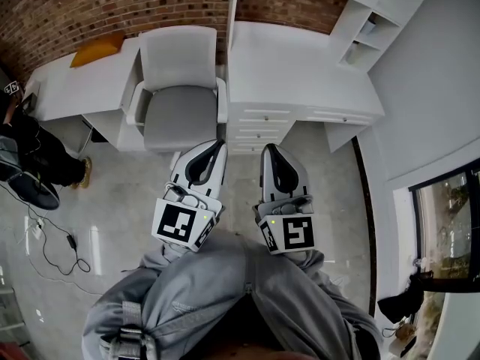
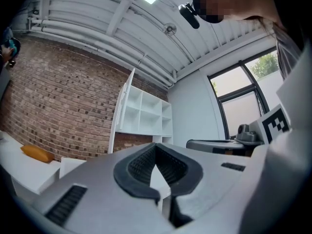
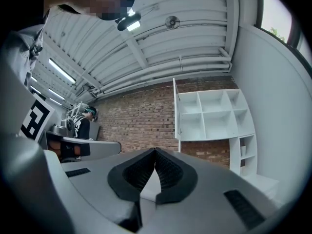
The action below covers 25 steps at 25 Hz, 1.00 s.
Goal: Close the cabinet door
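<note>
Two grippers sit nearest us, side by side over our grey sleeves: the left gripper (image 1: 219, 145) and the right gripper (image 1: 268, 149). Both are clenched on nothing, and in each gripper view the dark ribbed pads (image 2: 141, 165) meet at their tips with only air behind them.

Just beyond the tips we count one grey chair (image 1: 180, 88), tucked between two white desk tops (image 1: 300, 66). One orange cushion (image 1: 97, 49) lies on the left-hand top, against the brick wall (image 1: 90, 6). One other person (image 1: 30, 156) stands off to the far left.

Farthest from us hangs one white cabinet (image 3: 214, 113), with six open compartments in two rows of three. Its one cabinet door (image 3: 175, 108) stands swung out from the cabinet's left side, so we see it nearly edge-on. The door is well apart from both grippers, ahead and higher up. It appears up and left of the tips in the left gripper view, and up and just right of them in the right gripper view.
</note>
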Each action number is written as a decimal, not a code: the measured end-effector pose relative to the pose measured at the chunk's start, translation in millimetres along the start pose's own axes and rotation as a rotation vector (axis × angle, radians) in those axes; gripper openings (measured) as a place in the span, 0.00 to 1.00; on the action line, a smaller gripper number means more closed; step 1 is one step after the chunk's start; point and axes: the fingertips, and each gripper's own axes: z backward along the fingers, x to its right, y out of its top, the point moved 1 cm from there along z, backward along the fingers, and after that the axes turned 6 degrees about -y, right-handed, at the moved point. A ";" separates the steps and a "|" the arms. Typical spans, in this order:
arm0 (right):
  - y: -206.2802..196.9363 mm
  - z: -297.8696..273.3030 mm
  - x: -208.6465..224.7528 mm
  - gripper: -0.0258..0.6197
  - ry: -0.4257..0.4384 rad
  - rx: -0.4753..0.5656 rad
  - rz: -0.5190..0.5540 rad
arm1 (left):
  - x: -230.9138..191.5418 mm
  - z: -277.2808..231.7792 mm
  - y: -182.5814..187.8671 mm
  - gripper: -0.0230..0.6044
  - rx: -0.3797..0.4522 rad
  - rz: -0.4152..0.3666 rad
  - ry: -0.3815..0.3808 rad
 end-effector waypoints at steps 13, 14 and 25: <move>-9.5 -23.1 -12.1 0.08 -0.009 -0.032 0.004 | -26.0 -4.8 -8.5 0.04 -0.016 0.031 -0.021; -9.9 -23.1 -13.4 0.08 -0.009 -0.035 0.004 | -27.3 -4.1 -8.7 0.04 -0.017 0.033 -0.020; -17.7 -25.7 -1.2 0.08 -0.033 -0.043 0.000 | -27.9 -18.2 -19.7 0.04 -0.037 0.040 -0.039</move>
